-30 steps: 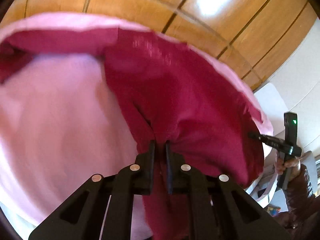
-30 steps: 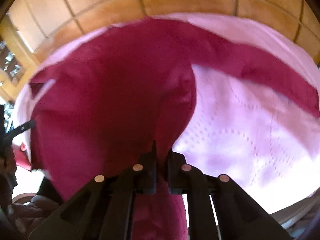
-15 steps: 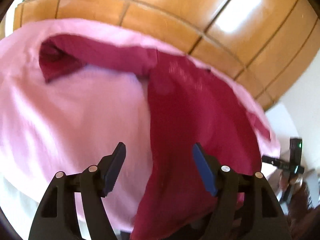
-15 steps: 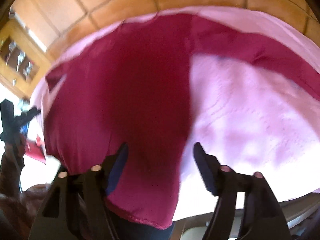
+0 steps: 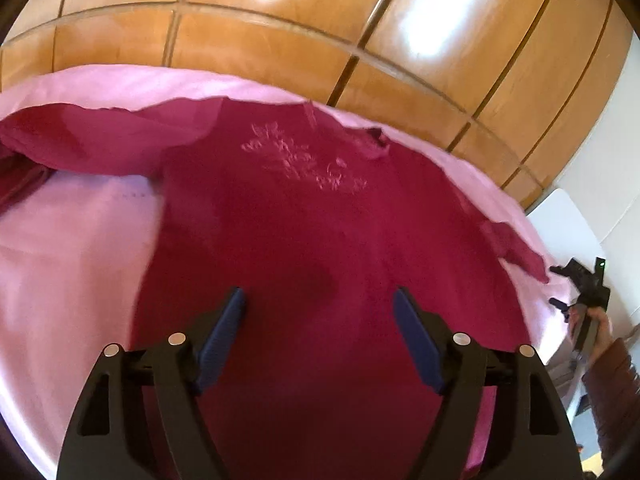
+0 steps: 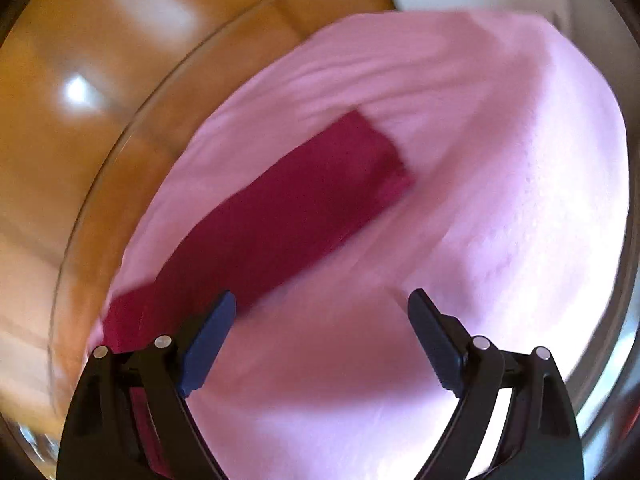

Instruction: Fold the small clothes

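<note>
Left gripper (image 5: 320,304) is hanging over the dark red shirt (image 5: 320,220) with its jaws wide apart; they have just been opening, and nothing is sitting between the blue pads (image 5: 220,340) except the cloth lying flat below them, not pinched. The shirt is lying spread front-up on a pink cover (image 5: 72,248), with an embroidered pattern (image 5: 304,160) showing near the collar. One sleeve (image 5: 92,140) is stretching out toward the left edge of the left wrist view; the other is trailing off toward the right edge of the cover. A wooden panelled wall (image 5: 280,40) is standing behind the cover.

At the far right of that view a hand (image 5: 592,320) is holding the other black gripper beyond the shirt's right side.

Right gripper (image 6: 322,300) is likewise standing wide open, its jaws having just been opening, gripping nothing. Its view is blurred. It is looking down at the pink cover (image 6: 500,220), with a long red sleeve (image 6: 280,216) running diagonally from the left finger up toward the middle of the cover. The sleeve is passing beside the left pad (image 6: 208,340); whether they are touching cannot be told.
</note>
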